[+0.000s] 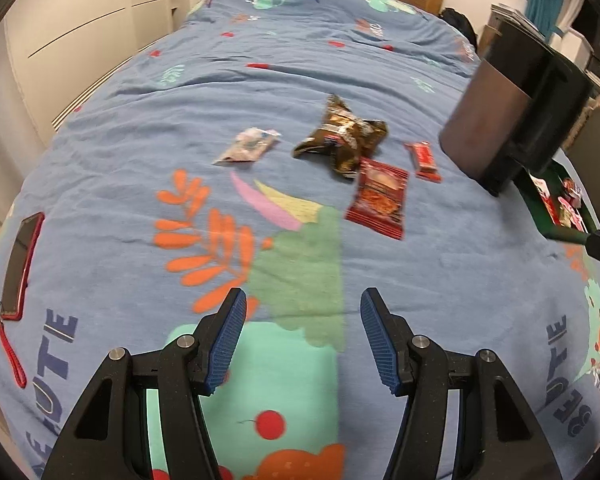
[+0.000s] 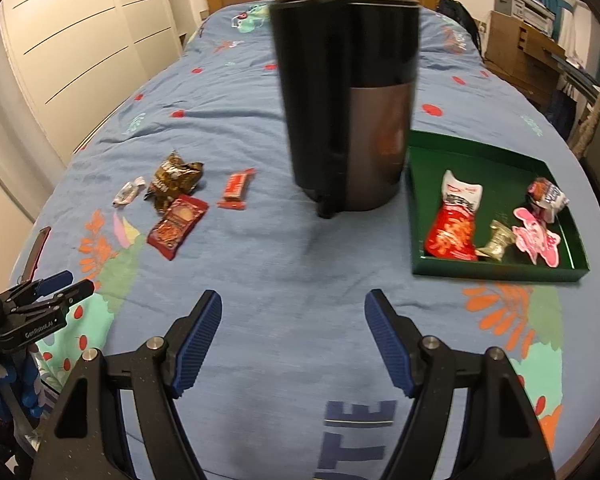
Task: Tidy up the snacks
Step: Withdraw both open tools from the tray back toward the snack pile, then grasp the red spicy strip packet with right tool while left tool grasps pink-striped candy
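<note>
Bedspread point(image 2: 260, 264) bears red snack packet point(image 2: 177, 227) lying lengthwise away.

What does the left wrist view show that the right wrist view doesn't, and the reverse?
Left wrist only: the whole red-cased phone with its red wrist strap; in the right wrist view it is only an edge-on sliver.

Right wrist only: the full open green tray with four snacks inside, including a red-and-white chip bag.

Both: the black-and-steel cylindrical container, the brown crinkled snack bag, the dark red snack packet, and open tongs, left and right.
</note>
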